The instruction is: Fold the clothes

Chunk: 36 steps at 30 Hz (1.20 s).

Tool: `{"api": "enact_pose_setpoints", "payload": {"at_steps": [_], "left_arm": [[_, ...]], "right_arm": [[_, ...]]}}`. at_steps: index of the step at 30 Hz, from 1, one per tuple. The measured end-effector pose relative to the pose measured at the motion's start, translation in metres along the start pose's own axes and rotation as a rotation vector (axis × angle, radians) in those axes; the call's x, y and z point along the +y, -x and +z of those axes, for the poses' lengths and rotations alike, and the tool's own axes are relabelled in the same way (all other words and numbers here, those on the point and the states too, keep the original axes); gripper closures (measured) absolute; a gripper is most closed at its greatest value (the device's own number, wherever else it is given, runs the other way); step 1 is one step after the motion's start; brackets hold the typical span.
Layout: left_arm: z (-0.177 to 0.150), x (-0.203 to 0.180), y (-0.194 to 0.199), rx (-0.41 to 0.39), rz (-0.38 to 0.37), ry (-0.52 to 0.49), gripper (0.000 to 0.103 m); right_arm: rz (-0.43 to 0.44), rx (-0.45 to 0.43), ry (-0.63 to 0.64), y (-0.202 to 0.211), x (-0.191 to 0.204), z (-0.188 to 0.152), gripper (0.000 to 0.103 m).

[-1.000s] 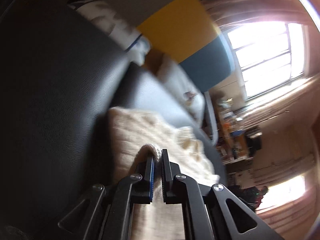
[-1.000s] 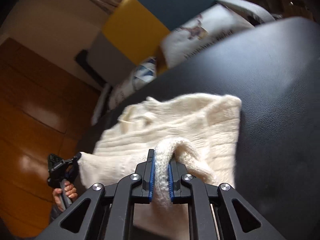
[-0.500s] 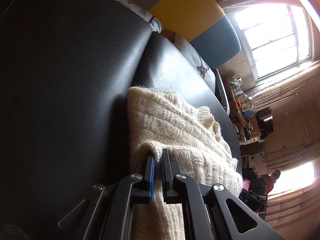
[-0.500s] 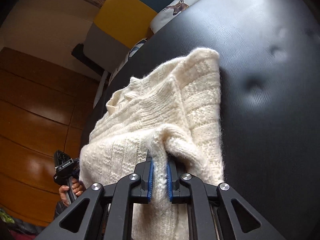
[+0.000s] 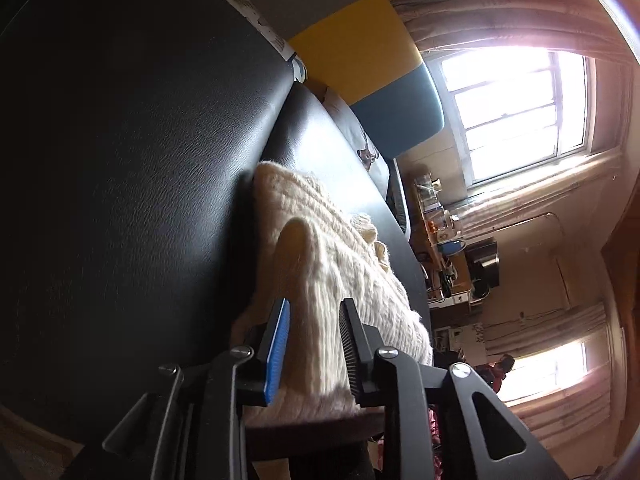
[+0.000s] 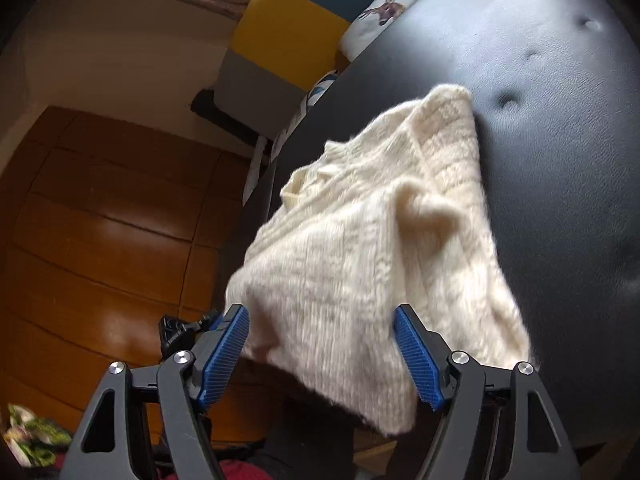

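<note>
A cream knitted sweater (image 6: 360, 248) lies folded on a black leather sofa seat (image 6: 560, 160), its near edge hanging over the seat front. My right gripper (image 6: 322, 354) stands open just before that edge, blue pads wide apart, holding nothing. In the left wrist view the same sweater (image 5: 328, 272) lies against the black backrest (image 5: 140, 160). My left gripper (image 5: 314, 344) is open too, with the knit lying loose between the fingers. The left gripper also shows small at the sweater's left in the right wrist view.
Yellow, grey and teal cushions (image 6: 288, 36) and a white deer-print pillow (image 6: 384, 8) sit at the sofa's far end. Wooden wall panels (image 6: 100, 220) are at the left. A bright window (image 5: 520, 112) and a cluttered desk (image 5: 452, 248) lie beyond the sofa.
Both grippers were shut on the sweater's knit; now both are open and drawn back a little. The sweater has been lowered and rests folded on the seat.
</note>
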<state>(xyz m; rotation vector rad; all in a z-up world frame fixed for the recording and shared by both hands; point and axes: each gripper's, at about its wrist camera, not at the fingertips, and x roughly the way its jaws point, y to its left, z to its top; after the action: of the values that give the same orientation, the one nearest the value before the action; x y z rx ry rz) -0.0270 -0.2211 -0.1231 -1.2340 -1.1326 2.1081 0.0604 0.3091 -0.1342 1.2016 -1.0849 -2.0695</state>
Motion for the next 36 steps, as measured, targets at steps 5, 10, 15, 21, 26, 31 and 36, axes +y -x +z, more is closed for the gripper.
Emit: {"api": "enact_pose_setpoints", "payload": {"at_steps": [5, 10, 15, 21, 26, 31, 36], "left_arm": [[-0.004, 0.001, -0.001, -0.001, -0.029, 0.006, 0.071], [-0.004, 0.002, -0.011, 0.043, 0.0, -0.019, 0.07], [-0.014, -0.009, -0.017, 0.075, 0.02, -0.094, 0.089], [-0.015, -0.021, -0.001, 0.03, -0.03, -0.11, 0.097], [0.011, -0.035, -0.006, -0.004, -0.086, -0.098, 0.097], [0.042, -0.05, -0.017, -0.037, -0.121, -0.09, 0.097], [0.075, -0.06, -0.036, -0.07, -0.138, -0.057, 0.097]], "right_arm": [[-0.068, 0.037, 0.057, -0.017, 0.001, -0.012, 0.027], [-0.042, 0.038, -0.018, -0.015, -0.018, -0.004, 0.027], [-0.145, 0.041, 0.085, -0.012, -0.011, -0.011, 0.035], [-0.253, 0.029, 0.159, -0.011, -0.003, -0.01, 0.083], [-0.18, 0.008, 0.195, 0.003, 0.021, 0.004, 0.083], [-0.086, -0.055, 0.195, 0.011, 0.042, 0.039, 0.083], [-0.032, -0.142, 0.125, -0.003, 0.034, 0.089, 0.083]]}}
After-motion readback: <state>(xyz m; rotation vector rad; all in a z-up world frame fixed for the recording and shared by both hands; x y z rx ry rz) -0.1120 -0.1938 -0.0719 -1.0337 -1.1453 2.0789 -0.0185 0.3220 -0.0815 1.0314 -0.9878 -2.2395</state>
